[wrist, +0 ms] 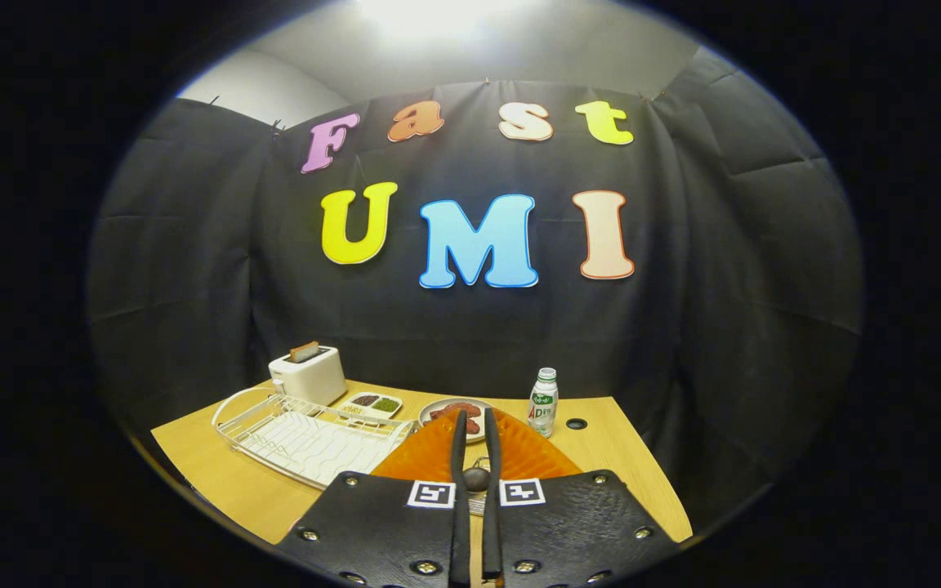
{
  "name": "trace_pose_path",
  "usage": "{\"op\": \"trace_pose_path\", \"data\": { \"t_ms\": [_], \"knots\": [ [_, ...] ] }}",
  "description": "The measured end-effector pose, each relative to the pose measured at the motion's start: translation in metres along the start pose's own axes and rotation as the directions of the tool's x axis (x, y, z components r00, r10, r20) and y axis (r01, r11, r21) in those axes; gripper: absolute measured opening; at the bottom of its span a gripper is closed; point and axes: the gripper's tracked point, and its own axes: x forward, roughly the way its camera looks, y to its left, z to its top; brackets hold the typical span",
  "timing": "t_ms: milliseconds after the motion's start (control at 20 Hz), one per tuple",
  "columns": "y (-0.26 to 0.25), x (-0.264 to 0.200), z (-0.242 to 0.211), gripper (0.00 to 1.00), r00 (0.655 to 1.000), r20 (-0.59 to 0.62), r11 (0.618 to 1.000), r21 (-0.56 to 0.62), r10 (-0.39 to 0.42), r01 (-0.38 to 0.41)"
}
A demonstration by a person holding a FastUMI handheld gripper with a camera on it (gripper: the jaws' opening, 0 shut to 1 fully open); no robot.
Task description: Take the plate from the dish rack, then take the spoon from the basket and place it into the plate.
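**Gripper clamps orange plate above table**

Between the fingers of the gripper (475,425), an orange plate (519,457) is pinched on edge. To its left lies the white dish rack (307,437) on the wooden table (609,449). A toaster (307,374) stands beyond the rack, a small bottle (543,402) farther right.

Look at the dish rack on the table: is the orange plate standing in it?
No. The dish rack stands empty of plates, while the orange plate is held upright between the nearly closed fingers of the claw.
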Motion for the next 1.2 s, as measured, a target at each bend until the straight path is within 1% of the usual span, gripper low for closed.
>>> {"op": "trace_pose_path", "data": {
  "t_ms": [200,500,650,850,1200],
  "knots": [
    [0.027,-0.016,-0.020,0.05,0.999,-0.043,0.999,0.011,0.033,-0.032],
    [0.069,-0.015,-0.058,0.06,0.982,-0.134,0.991,0.012,0.134,-0.134],
    [0.093,-0.009,-0.078,0.05,0.961,-0.187,0.979,0.017,0.202,-0.202],
    [0.125,-0.002,-0.104,0.05,0.924,-0.255,0.956,0.013,0.287,-0.293],
    [0.173,0.010,-0.135,0.05,0.859,-0.332,0.913,0.019,0.391,-0.408]
  ]
}}
